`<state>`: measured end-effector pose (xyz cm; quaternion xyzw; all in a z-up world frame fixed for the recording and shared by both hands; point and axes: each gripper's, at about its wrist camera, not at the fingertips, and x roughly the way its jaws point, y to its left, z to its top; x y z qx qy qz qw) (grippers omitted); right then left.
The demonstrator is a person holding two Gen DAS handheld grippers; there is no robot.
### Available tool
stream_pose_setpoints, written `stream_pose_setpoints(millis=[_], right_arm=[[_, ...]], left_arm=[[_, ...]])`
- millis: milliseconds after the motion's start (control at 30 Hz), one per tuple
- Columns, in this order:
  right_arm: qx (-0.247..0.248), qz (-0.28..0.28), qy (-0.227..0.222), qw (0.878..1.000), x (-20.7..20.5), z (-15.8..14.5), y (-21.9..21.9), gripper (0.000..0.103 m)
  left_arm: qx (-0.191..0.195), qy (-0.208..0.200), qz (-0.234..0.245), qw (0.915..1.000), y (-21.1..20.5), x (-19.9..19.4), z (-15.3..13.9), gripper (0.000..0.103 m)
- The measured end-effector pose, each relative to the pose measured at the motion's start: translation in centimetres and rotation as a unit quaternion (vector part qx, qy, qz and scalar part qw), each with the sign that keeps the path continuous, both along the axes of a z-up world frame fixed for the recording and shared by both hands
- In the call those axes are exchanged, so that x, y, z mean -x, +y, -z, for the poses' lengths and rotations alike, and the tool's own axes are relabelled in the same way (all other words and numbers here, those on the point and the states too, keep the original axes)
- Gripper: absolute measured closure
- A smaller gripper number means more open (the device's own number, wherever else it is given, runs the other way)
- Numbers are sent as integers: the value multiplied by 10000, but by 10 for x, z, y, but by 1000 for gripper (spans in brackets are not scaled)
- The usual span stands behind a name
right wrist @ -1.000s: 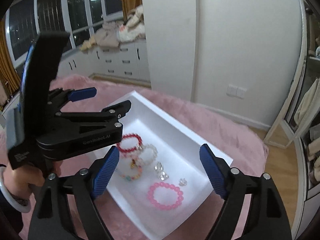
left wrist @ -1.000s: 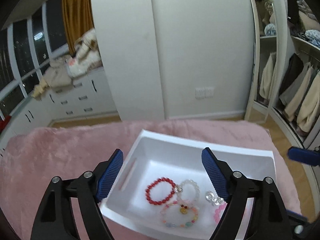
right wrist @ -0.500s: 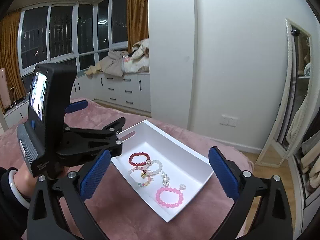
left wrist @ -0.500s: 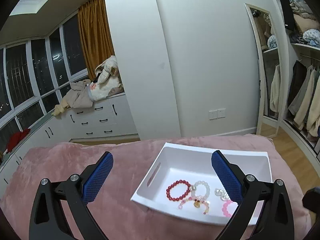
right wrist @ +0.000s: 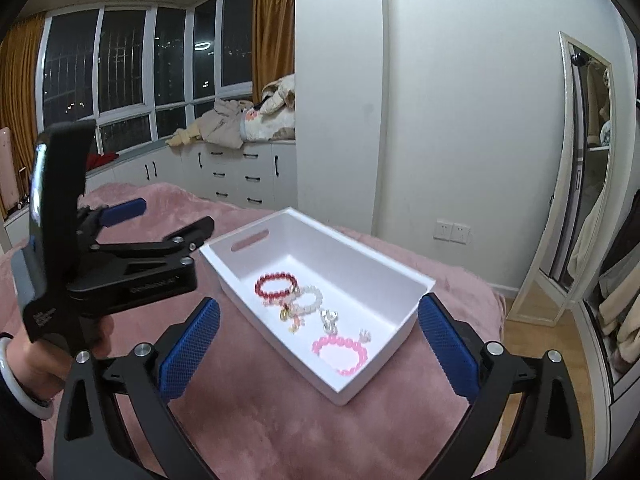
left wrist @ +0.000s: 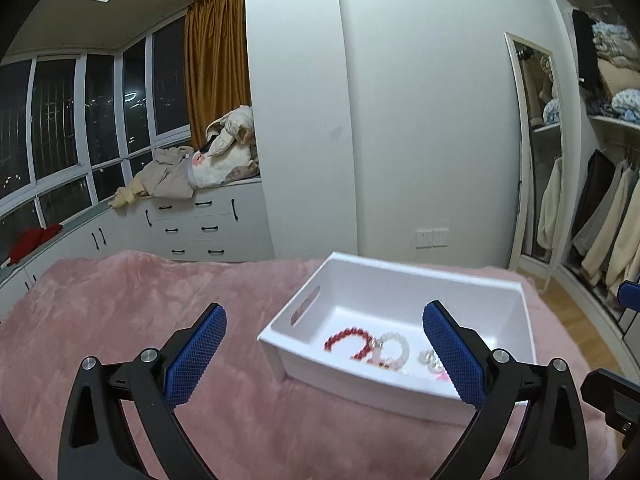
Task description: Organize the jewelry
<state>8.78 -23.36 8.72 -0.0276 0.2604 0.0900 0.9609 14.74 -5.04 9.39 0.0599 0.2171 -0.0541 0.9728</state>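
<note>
With both the left gripper [left wrist: 322,354] and right gripper [right wrist: 318,350] standing empty with jaws fully spread, the beaded bracelets [right wrist: 276,283] are lying clustered inside the white bin [right wrist: 416,280] on the pink blanket [right wrist: 256,420], so any further approach should be descending slowly over one bracelet only.

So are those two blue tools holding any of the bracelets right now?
No. The left tool and right tool are both wide open with nothing between their pads. The bracelets lie loose in the white box.
</note>
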Motion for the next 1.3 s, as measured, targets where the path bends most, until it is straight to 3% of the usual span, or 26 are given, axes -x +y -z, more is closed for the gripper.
stream_pose_setpoints(millis=[267, 533, 1300], right_arm=[[144, 108, -204, 9996, 12, 26, -1, 5], [161, 181, -147, 9996, 16, 46, 0, 5], [71, 138, -379, 9992, 21, 42, -3, 5]], left_arm=[[-8, 62, -210, 9998, 12, 11, 29, 3], [33, 173, -115, 9998, 14, 15, 52, 3], [57, 102, 55, 9999, 9, 18, 59, 3]])
